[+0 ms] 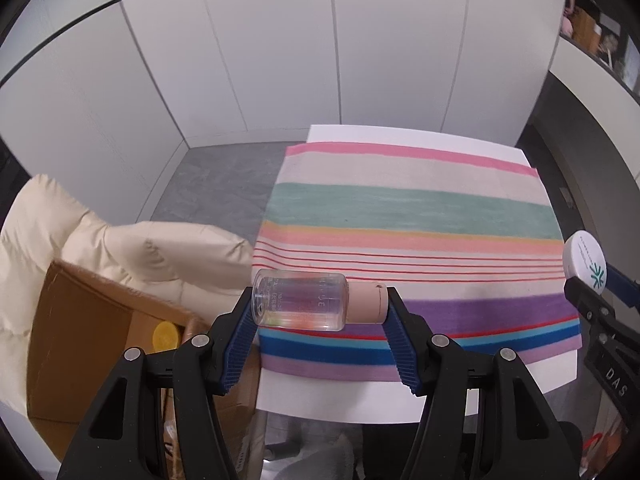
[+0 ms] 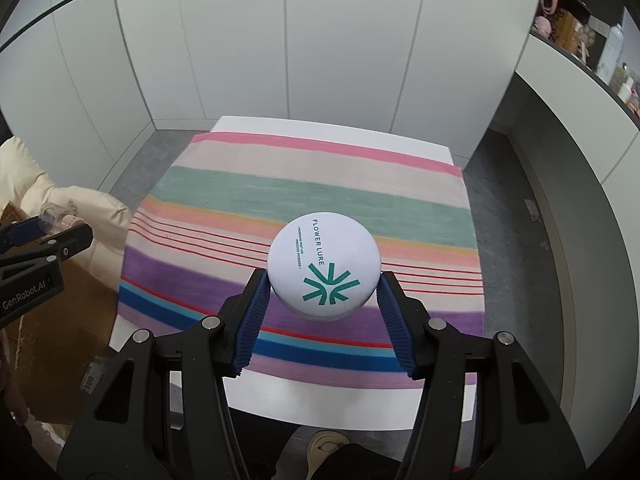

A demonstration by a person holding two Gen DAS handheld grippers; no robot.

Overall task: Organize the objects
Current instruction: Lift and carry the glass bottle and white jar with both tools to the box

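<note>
My left gripper (image 1: 320, 300) is shut on a clear bottle (image 1: 300, 300) with a pink cap, held sideways above the left front edge of the striped cloth (image 1: 400, 208). My right gripper (image 2: 322, 280) is shut on a round white powder compact (image 2: 324, 264) with a green star logo, held above the striped cloth (image 2: 280, 192). The compact also shows at the right edge of the left wrist view (image 1: 586, 260). The left gripper with the bottle (image 2: 56, 216) shows at the left of the right wrist view.
The cloth lies on a white table (image 2: 340, 408). A cardboard box (image 1: 92, 344) with a yellow lid (image 1: 165, 335) inside stands left of the table, beside a cream padded jacket (image 1: 120, 248). White wall panels stand behind. Shelves (image 2: 592, 48) are at the right.
</note>
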